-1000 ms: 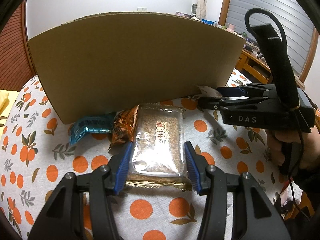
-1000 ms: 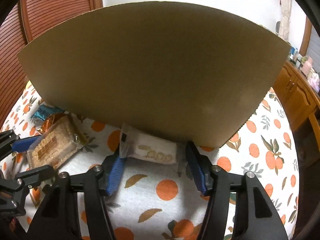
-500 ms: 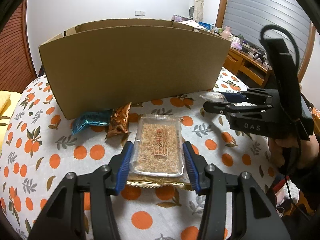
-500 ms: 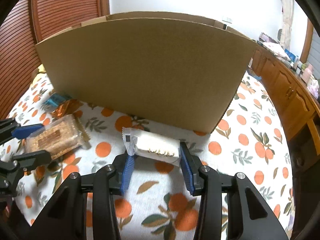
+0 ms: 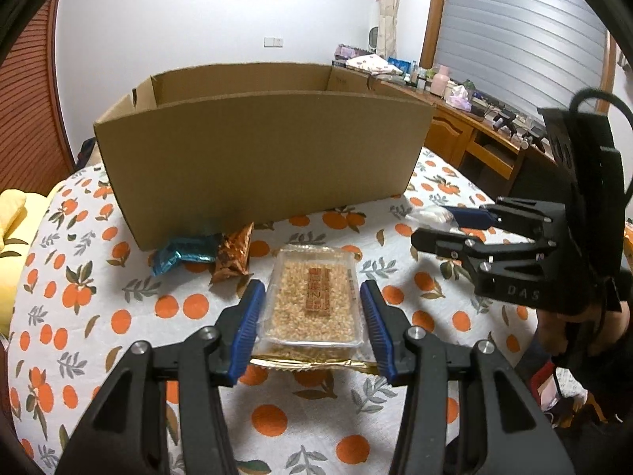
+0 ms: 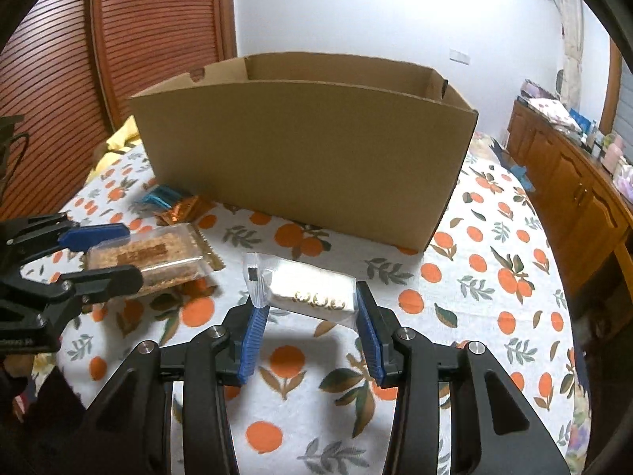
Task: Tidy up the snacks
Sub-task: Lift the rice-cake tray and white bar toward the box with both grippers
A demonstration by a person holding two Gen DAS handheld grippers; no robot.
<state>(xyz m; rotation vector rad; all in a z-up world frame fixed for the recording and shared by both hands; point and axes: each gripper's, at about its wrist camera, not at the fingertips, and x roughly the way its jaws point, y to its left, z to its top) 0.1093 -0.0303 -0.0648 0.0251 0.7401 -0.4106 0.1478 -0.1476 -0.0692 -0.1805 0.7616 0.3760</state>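
A clear-wrapped grain bar (image 5: 312,304) is held off the cloth, with my left gripper (image 5: 312,291) shut on its long sides. A white snack packet (image 6: 312,289) with gold print hangs between the blue pads of my right gripper (image 6: 309,304), which is shut on it. Each wrist view shows the other gripper too: the right gripper (image 5: 439,225) at the right edge, the left gripper (image 6: 124,255) at the left edge with the bar (image 6: 158,257). An open cardboard box (image 5: 261,158) stands behind both. A blue packet (image 5: 186,251) and an orange packet (image 5: 233,255) lie at its base.
The table wears a white cloth with orange prints (image 5: 118,316). The box's near wall (image 6: 308,158) is tall; what lies inside is hidden. A yellow cushion (image 5: 12,217) sits at the far left. Wooden cabinets (image 6: 573,182) with clutter line the right side.
Both grippers drew back from the box and rose, so its open top now shows. The right gripper closed on the white packet and lifted it off the cloth.
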